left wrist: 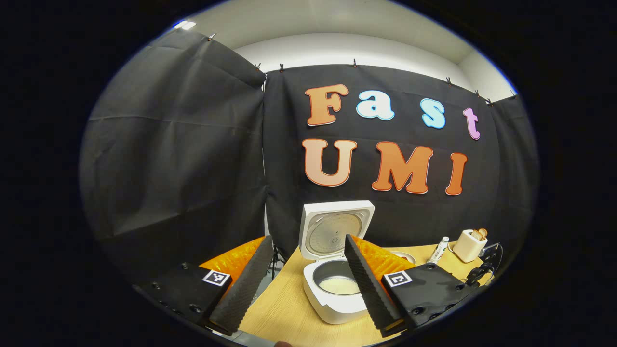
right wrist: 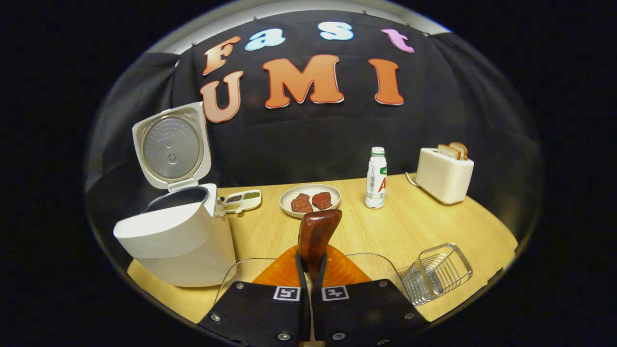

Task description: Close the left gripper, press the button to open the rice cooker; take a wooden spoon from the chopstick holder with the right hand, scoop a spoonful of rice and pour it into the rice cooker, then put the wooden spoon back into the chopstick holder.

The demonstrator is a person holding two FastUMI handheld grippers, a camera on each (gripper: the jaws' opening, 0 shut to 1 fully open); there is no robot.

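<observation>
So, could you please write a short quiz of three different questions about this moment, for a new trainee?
1. True or false: the lid of the rice cooker is closed.
2. Multiple choice: what does the right gripper hold? A) the bottle B) the wooden spoon C) nothing
3. Short answer: in the left gripper view, how do the fingers of the left gripper stand, apart or together?

Key
1. False: the lid stands raised, and the inner pot shows.
2. B: both fingers press on the spoon's handle.
3. Apart: the cooker shows in the wide gap between them.
</observation>
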